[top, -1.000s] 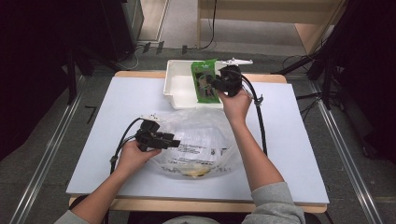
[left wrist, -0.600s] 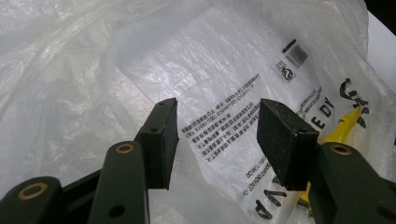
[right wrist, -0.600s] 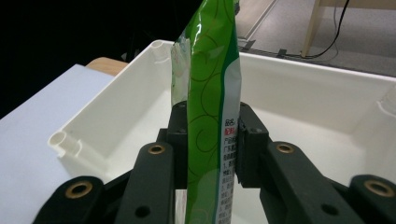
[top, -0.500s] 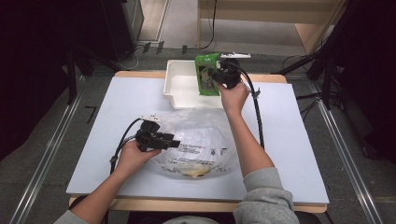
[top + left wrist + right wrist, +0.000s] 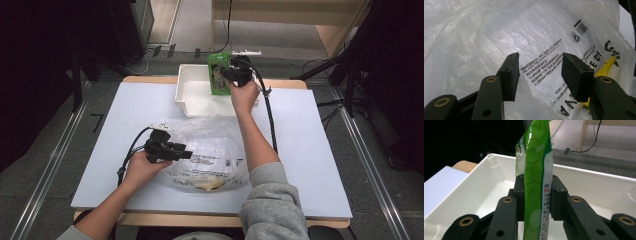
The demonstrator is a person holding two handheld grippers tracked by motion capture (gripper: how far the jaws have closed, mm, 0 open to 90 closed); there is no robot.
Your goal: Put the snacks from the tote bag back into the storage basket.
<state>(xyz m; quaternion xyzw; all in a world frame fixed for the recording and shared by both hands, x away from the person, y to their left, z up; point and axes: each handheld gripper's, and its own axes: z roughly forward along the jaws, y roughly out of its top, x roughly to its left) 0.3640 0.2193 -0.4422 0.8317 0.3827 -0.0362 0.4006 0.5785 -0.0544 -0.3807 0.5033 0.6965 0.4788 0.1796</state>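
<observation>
The high view looks forward and down over the whole table [image 5: 100,150]. The left gripper view sits close against the plastic bag [image 5: 499,32], lower centre of the high view. The right gripper view faces the white bin [image 5: 599,182], top centre there.

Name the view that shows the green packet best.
The right gripper view: the green packet stands close up, edge-on, clamped between the right gripper fingers above the white bin. The high view shows it small and far off, its printed face visible. The left gripper view looks at the plastic bag.
</observation>
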